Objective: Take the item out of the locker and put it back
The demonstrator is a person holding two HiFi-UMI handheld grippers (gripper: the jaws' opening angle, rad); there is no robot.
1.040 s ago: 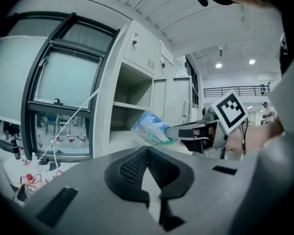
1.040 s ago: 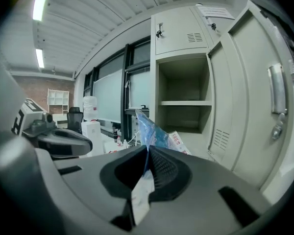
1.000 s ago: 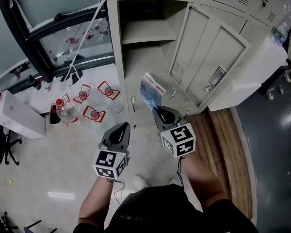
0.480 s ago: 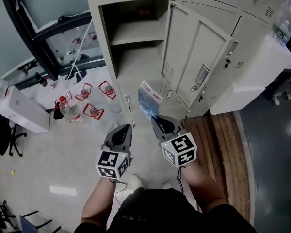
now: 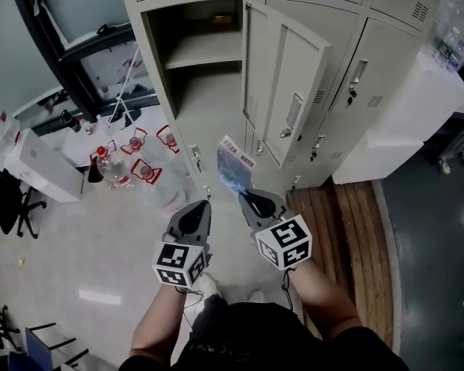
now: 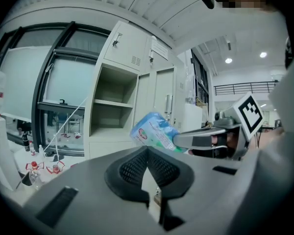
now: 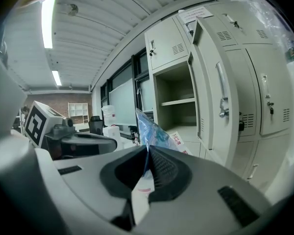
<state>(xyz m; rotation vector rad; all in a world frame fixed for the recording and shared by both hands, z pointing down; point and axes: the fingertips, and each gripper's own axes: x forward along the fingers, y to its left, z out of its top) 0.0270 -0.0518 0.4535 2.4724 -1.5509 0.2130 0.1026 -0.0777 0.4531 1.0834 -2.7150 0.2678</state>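
A blue and white plastic packet (image 5: 233,166) sticks up from my right gripper (image 5: 244,196), which is shut on its lower edge. The right gripper view shows the packet (image 7: 154,132) pinched between the pads (image 7: 159,166). In the left gripper view the same packet (image 6: 154,133) hangs to the right. My left gripper (image 5: 203,205) is beside the right one, shut with nothing in it. Ahead stands the beige locker with its open compartment (image 5: 203,51), a bare shelf inside. Its door (image 5: 286,83) stands swung out to the right. Both grippers are short of the locker, over the floor.
Several water bottles with red holders (image 5: 135,167) lie on the floor at the left, next to a white box (image 5: 40,172). A black office chair (image 5: 4,203) is at the far left. A wooden strip (image 5: 348,230) and a white cabinet (image 5: 402,122) are to the right.
The locker and its swung-out door have slid leftwards in the head view and the door now shows more edge-on. Both grippers keep their places side by side, the packet still gripped.
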